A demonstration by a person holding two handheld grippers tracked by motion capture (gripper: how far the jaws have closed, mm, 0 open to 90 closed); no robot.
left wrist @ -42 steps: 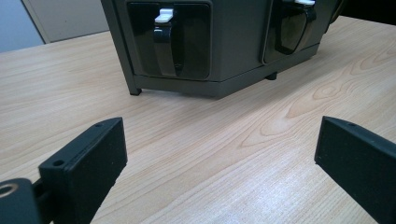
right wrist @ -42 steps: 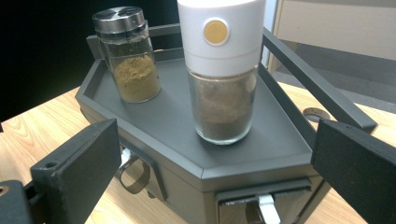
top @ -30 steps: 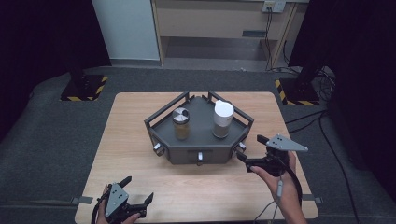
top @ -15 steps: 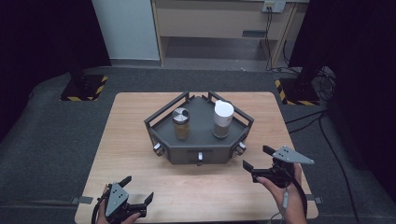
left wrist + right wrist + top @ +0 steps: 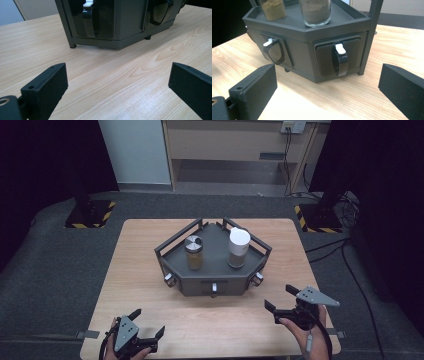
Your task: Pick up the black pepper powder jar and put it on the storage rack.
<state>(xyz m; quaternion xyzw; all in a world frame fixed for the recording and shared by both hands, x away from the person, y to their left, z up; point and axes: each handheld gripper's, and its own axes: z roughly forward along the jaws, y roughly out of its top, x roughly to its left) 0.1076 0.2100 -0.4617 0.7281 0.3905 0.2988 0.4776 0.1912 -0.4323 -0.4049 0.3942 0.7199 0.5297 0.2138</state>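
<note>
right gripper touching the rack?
Apart. The high view shows the right gripper open, with bare table between it and the rack. The right gripper view also shows wood between its fingers and the rack's front.

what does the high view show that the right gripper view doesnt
High view alone: both hands, the left gripper, the jars' lids, silver and white, and the floor around the table.

Right gripper view alone: two drawer handles with white tabs on the rack's front, and the jars' brown contents close up.

Both: the rack, two jars on it, the wooden table, and the right gripper with fingers apart.
</note>
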